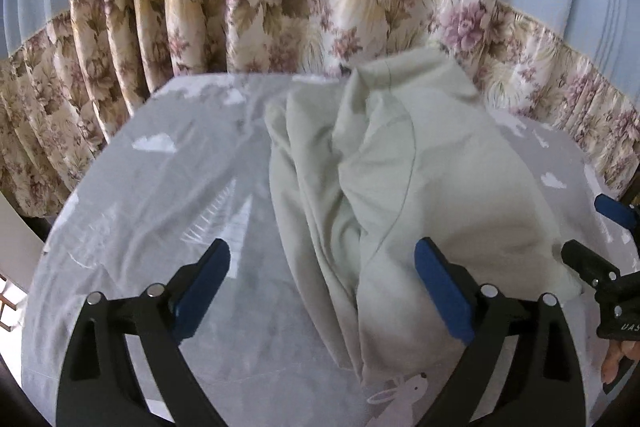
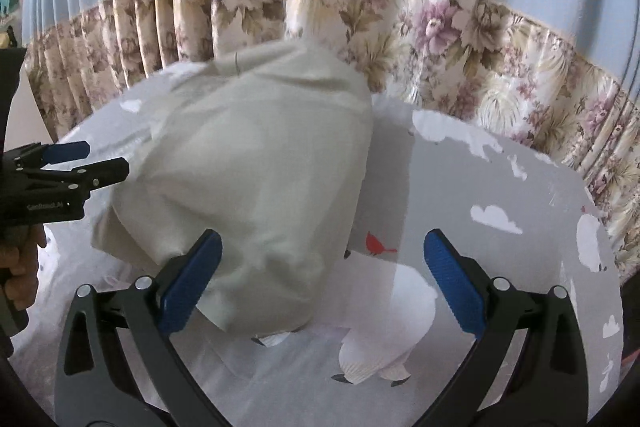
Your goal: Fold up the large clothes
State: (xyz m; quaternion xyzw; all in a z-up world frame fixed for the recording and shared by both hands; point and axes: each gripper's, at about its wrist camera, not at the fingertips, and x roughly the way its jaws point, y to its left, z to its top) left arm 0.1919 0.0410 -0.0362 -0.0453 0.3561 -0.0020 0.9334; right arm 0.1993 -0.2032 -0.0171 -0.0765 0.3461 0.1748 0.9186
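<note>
A pale green garment (image 1: 384, 179) lies bunched and folded over itself on a grey printed cloth covering the table (image 1: 168, 195). It also shows in the right wrist view (image 2: 256, 187). My left gripper (image 1: 322, 263) is open above the garment's near left folds, holding nothing. My right gripper (image 2: 322, 255) is open over the garment's near right edge, holding nothing. The right gripper also shows at the right edge of the left wrist view (image 1: 596, 239). The left gripper shows at the left edge of the right wrist view (image 2: 104, 159).
A blue curtain with a floral band (image 1: 320, 7) hangs close behind the table. The table cloth (image 2: 500, 247) carries white clouds, a red bird (image 2: 378, 245) and a rabbit print (image 1: 404, 391). The table's edges fall away at left and right.
</note>
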